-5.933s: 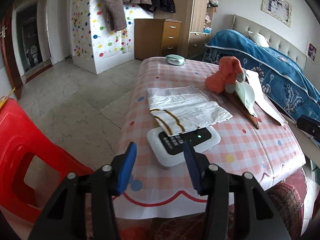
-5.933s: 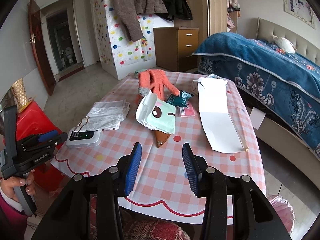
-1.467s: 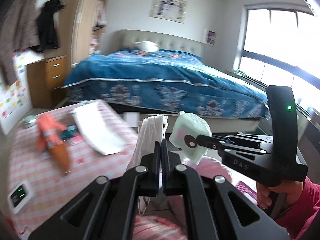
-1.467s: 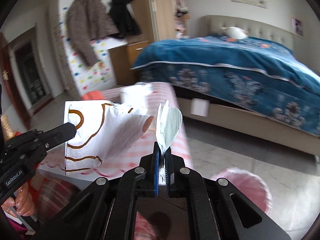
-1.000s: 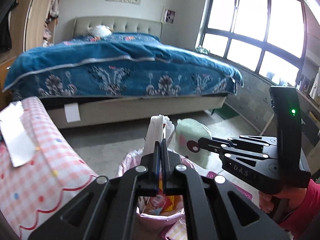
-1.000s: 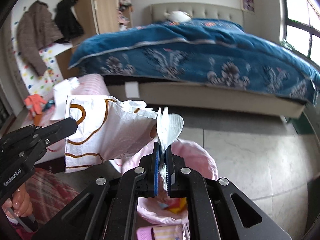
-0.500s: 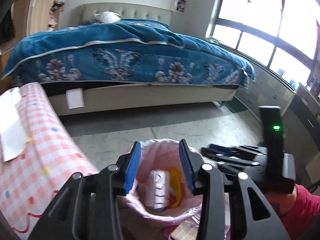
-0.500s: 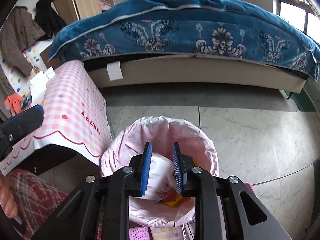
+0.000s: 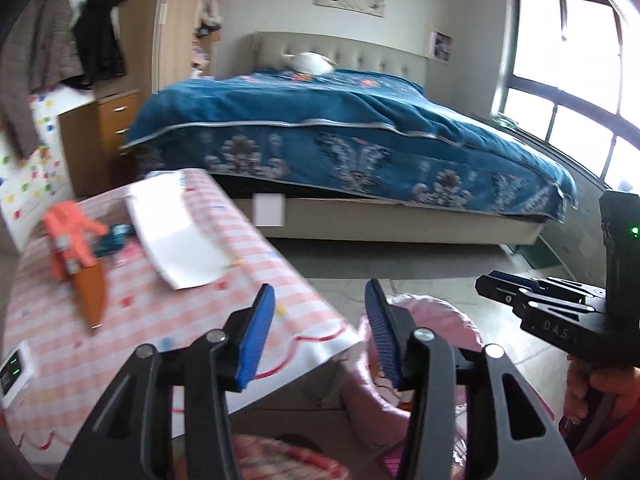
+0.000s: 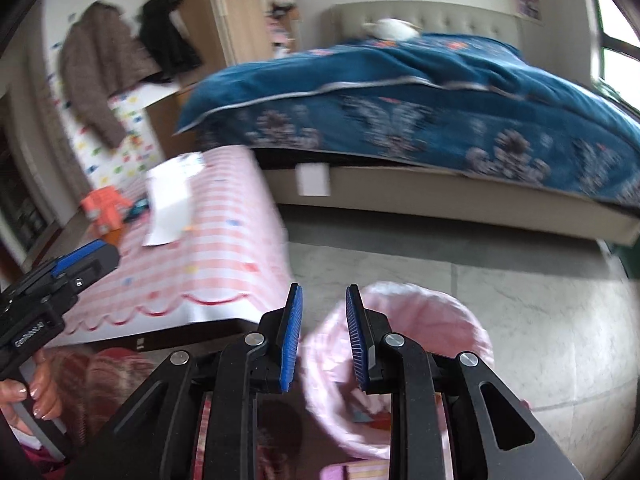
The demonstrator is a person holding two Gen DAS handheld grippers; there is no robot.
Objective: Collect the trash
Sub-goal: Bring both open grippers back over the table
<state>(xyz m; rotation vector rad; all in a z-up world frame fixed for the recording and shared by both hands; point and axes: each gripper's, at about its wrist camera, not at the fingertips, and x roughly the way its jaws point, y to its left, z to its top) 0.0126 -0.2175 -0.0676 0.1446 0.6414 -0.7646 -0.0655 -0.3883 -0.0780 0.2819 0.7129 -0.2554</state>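
Observation:
My left gripper (image 9: 320, 320) is open and empty, above the table's near corner and the pink-lined trash bin (image 9: 436, 316). My right gripper (image 10: 322, 324) is open and empty, just above the left rim of the same bin (image 10: 448, 320), which holds paper and colourful scraps. On the pink checked table (image 9: 132, 320) lie an orange glove (image 9: 66, 236), a brown leather piece (image 9: 91, 292), a teal wrapper (image 9: 116, 238) and a long white paper (image 9: 168, 228). The right gripper also shows at the right of the left wrist view (image 9: 516, 292).
A bed with a blue cover (image 9: 340, 136) stands behind the table. A white device with a green light (image 9: 12, 372) sits at the table's left edge. Wardrobe and hanging coats (image 10: 100, 68) are at the back left. Marble floor (image 10: 540, 300) lies right of the bin.
Both grippers, open and empty, have lifted and swung left from over the bin toward the table. The white bag and the pale wrapper held a second ago are in the bin.

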